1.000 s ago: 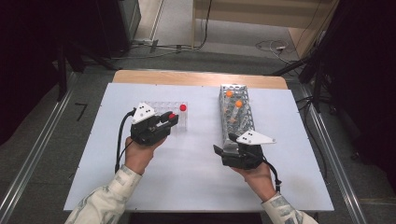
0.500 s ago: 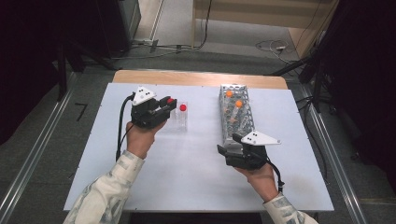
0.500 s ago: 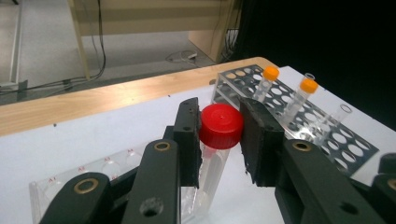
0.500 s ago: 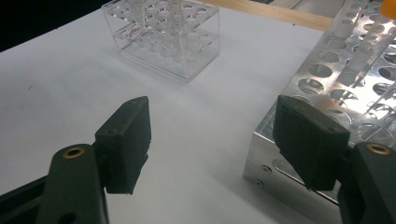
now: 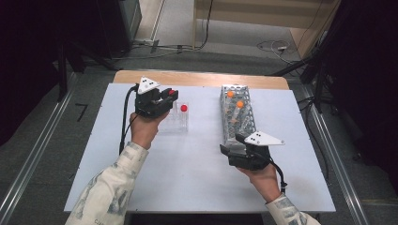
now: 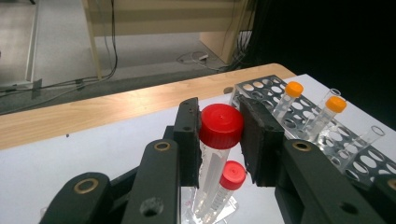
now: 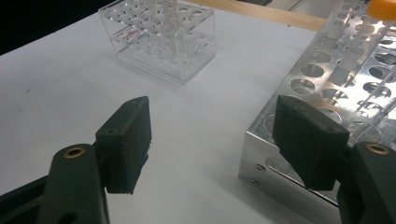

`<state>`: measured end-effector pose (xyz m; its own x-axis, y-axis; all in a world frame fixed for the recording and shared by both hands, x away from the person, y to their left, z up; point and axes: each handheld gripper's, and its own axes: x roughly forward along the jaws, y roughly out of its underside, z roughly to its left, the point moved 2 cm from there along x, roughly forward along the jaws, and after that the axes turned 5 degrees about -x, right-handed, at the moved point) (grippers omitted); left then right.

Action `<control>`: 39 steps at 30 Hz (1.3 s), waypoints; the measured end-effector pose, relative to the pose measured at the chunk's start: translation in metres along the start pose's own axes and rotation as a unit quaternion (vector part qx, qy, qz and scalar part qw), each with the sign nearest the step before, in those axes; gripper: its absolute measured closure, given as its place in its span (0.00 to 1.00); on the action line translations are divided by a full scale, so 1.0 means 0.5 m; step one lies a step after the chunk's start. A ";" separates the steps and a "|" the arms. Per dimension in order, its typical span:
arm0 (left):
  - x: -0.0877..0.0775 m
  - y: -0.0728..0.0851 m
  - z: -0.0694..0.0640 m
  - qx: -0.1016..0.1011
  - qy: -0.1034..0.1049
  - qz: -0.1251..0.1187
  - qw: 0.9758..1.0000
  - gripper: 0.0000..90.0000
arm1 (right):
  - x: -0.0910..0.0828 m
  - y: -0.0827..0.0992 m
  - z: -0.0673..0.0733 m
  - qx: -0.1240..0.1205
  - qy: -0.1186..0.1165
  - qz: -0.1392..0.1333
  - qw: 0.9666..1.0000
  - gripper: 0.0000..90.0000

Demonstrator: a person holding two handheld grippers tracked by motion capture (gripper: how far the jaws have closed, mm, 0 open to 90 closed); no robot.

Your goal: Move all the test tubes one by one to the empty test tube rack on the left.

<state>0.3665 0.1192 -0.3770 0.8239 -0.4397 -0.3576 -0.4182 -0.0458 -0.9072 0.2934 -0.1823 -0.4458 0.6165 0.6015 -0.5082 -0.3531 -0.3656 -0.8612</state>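
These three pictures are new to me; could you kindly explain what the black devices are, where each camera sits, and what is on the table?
No robot here: a person holds a hand-operated two-jaw gripper in each hand. The high view looks down from above the person's side of the white table. The other two pictures come from small cameras riding on the grippers, looking along their black jaws.

On the table stand a clear plastic rack, holding a red-capped tube, and a metal rack holding orange-capped tubes and some uncapped ones.

The left gripper is shut on another red-capped tube, gripped at its cap, above the clear rack. The right gripper is open and holds nothing; it sits by the near corner of the metal rack.
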 end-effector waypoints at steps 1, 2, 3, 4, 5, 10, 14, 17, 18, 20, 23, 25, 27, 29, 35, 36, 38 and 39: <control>0.003 0.001 0.001 0.001 -0.002 0.002 1.000 0.78 | 0.000 0.000 0.000 0.000 0.000 0.000 1.000 0.30; 0.005 0.003 0.001 0.002 -0.004 0.003 1.000 0.78 | 0.000 0.000 0.000 0.000 0.000 0.000 1.000 0.30; 0.008 0.004 0.001 0.002 -0.005 0.004 1.000 0.78 | -0.001 0.000 0.000 0.001 0.001 -0.001 1.000 0.30; 0.009 0.006 0.002 0.005 -0.007 0.005 1.000 0.78 | -0.002 0.000 0.000 0.001 0.001 -0.001 1.000 0.30; 0.010 0.007 0.002 0.005 -0.008 0.004 1.000 0.78 | -0.002 0.000 0.000 0.001 0.000 -0.002 1.000 0.30; 0.017 0.020 0.000 0.009 -0.009 0.005 1.000 0.78 | -0.003 0.001 -0.002 0.002 0.001 -0.001 1.000 0.30; 0.024 0.035 -0.001 0.010 -0.013 0.003 1.000 0.78 | -0.002 0.002 -0.002 0.001 0.001 -0.001 1.000 0.30; 0.027 0.049 -0.001 0.012 -0.017 0.001 1.000 0.78 | -0.002 0.002 -0.001 0.001 0.001 0.000 1.000 0.30; 0.028 0.053 0.000 0.012 -0.017 0.002 1.000 0.78 | -0.002 0.002 -0.001 0.000 0.001 0.000 1.000 0.30; 0.031 0.062 0.000 0.012 -0.018 0.004 1.000 0.78 | -0.001 0.003 -0.001 0.001 0.001 0.001 1.000 0.30; 0.035 0.074 0.002 0.012 -0.018 0.009 1.000 0.78 | 0.000 0.004 0.000 0.000 0.001 0.003 1.000 0.30; 0.037 0.080 0.002 0.013 -0.018 0.013 1.000 0.77 | 0.001 0.004 0.001 -0.001 0.001 0.004 1.000 0.30; 0.039 0.084 0.001 0.013 -0.017 0.013 1.000 0.77 | 0.001 0.004 0.001 0.000 0.001 0.004 1.000 0.30; 0.040 0.086 0.001 0.011 -0.015 0.013 1.000 0.77 | 0.002 0.005 0.002 0.000 0.001 0.004 1.000 0.30; 0.038 0.085 0.002 0.009 -0.012 0.010 1.000 0.74 | 0.002 0.005 0.001 -0.001 0.001 0.004 1.000 0.30; 0.037 0.085 0.001 0.008 -0.012 0.011 1.000 0.74 | 0.003 0.006 0.001 -0.001 0.002 0.005 1.000 0.30; 0.036 0.084 0.001 0.009 -0.009 0.011 1.000 0.73 | 0.003 0.006 0.000 -0.001 0.002 0.004 1.000 0.30; 0.035 0.084 0.001 0.009 -0.007 0.012 1.000 0.72 | 0.002 0.006 0.000 0.000 0.003 0.004 1.000 0.30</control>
<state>0.3635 0.1099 -0.4216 0.8194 -0.4270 -0.3824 -0.4312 -0.0198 -0.9020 0.2931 -0.1826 -0.4488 0.6173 0.5945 -0.5153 -0.3582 -0.3707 -0.8569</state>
